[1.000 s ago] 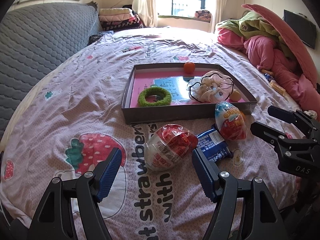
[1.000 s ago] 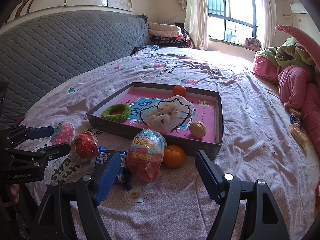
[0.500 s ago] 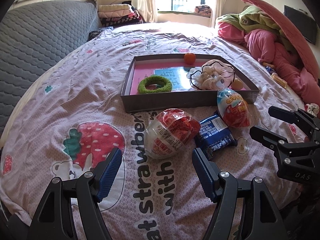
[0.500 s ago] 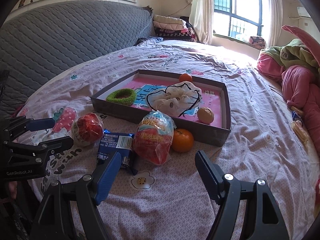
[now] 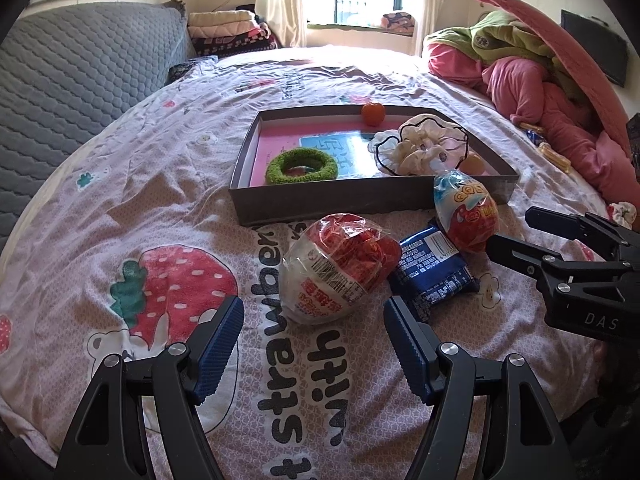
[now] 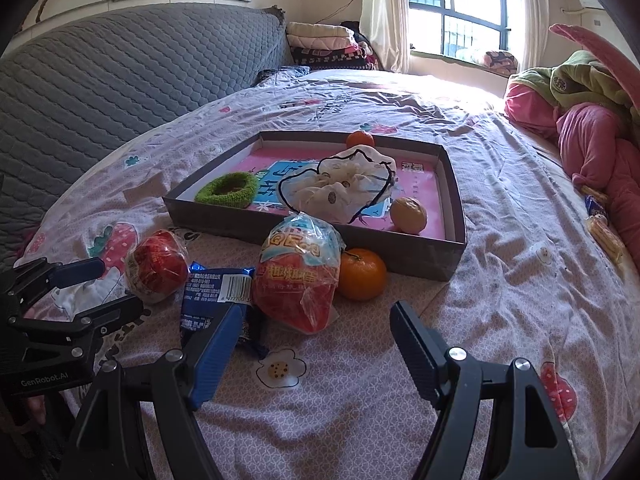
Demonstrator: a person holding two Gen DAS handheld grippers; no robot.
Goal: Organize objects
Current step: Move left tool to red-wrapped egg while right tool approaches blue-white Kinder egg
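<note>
A dark shallow tray point(image 5: 320, 208) point(image 6: 256, 228) lies on the bed, holding a green ring point(image 5: 301, 165), a white scrunchie point(image 5: 424, 148), an orange point(image 5: 373, 113) and a yellowish ball point(image 6: 408, 215). In front of it lie a red-and-white wrapped egg point(image 5: 338, 268) point(image 6: 157, 266), a blue snack packet point(image 5: 434, 268) point(image 6: 212, 292), a blue-and-red wrapped egg point(image 5: 466, 210) point(image 6: 298, 272) and a loose orange point(image 6: 362, 274). My left gripper point(image 5: 314, 346) is open, just short of the red-and-white egg. My right gripper point(image 6: 312, 346) is open, just short of the blue-and-red egg.
A grey quilted headboard point(image 6: 120, 76) runs along the left. Pink and green bedding point(image 5: 540, 76) is piled at the right. Small snack packets point(image 6: 600, 224) lie by that pile. Folded blankets point(image 6: 320, 44) sit by the window.
Both grippers have moved slightly closer to the wrapped items and lowered a little; both stay open. No object has moved.
</note>
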